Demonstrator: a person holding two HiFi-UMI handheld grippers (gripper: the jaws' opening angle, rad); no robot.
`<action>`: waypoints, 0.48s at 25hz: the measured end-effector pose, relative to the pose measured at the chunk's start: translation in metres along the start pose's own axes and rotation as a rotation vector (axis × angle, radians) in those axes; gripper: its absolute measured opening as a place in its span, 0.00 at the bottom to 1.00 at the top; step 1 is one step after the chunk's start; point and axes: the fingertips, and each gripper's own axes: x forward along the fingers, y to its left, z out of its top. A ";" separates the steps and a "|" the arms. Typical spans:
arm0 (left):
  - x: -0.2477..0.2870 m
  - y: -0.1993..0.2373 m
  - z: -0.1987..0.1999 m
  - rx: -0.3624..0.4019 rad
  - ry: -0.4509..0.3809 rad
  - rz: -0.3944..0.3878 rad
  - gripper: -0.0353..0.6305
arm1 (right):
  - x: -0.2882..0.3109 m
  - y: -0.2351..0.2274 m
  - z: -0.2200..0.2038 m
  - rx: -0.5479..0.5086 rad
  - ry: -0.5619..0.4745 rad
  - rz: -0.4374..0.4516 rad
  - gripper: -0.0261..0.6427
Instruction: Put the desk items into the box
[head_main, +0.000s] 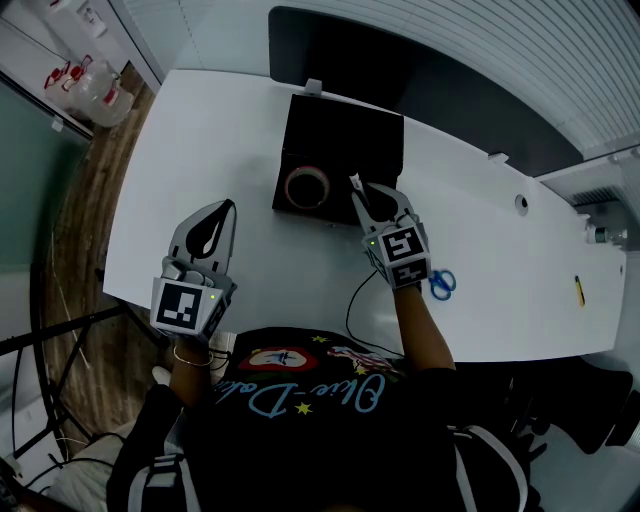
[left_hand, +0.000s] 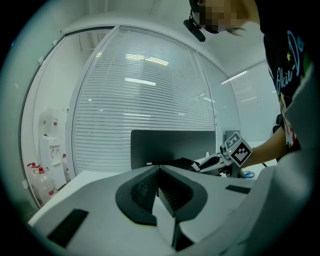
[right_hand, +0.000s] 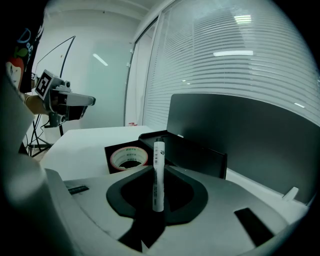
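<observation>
Both grippers hung above the white desk (head_main: 200, 130), which was the largest thing in front of me. My left gripper (head_main: 228, 208) was on the near left, over bare desk, and my right gripper (head_main: 368, 203) was at the near right corner of the box (head_main: 330, 150). Behind the desk's far edge stood a dark panel (head_main: 450, 90), upright and wide, with window blinds beyond it.

The box was black and sat near the middle of the desk, close to that panel, with its lid standing open at the back. A roll of tape (right_hand: 116, 159) lay flat inside it, towards the near left corner.

My left gripper had its jaws brought together with nothing between them, well apart from the box. My right gripper had its jaws clamped on a white pen (right_hand: 159, 155), which stood up between the pads with its upper end clear above them. In the head view the pen's tip reached over the box's near edge, just right of the tape.

Blue scissors (head_main: 442, 284) lay on the desk just to the right of my right wrist. A thin black cable (head_main: 352, 300) ran off the near edge below that wrist. Far to the right lay a small yellowish item (head_main: 579, 290), too small for me to identify.
</observation>
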 end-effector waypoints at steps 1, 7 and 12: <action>0.000 0.000 0.000 0.000 0.000 0.001 0.05 | 0.001 0.001 -0.001 -0.006 0.006 0.001 0.14; -0.001 0.000 -0.001 0.001 -0.003 0.004 0.05 | 0.002 0.002 -0.003 -0.016 0.028 0.006 0.14; -0.002 0.001 -0.001 -0.001 -0.002 0.008 0.05 | 0.003 0.001 -0.002 0.003 0.011 0.007 0.14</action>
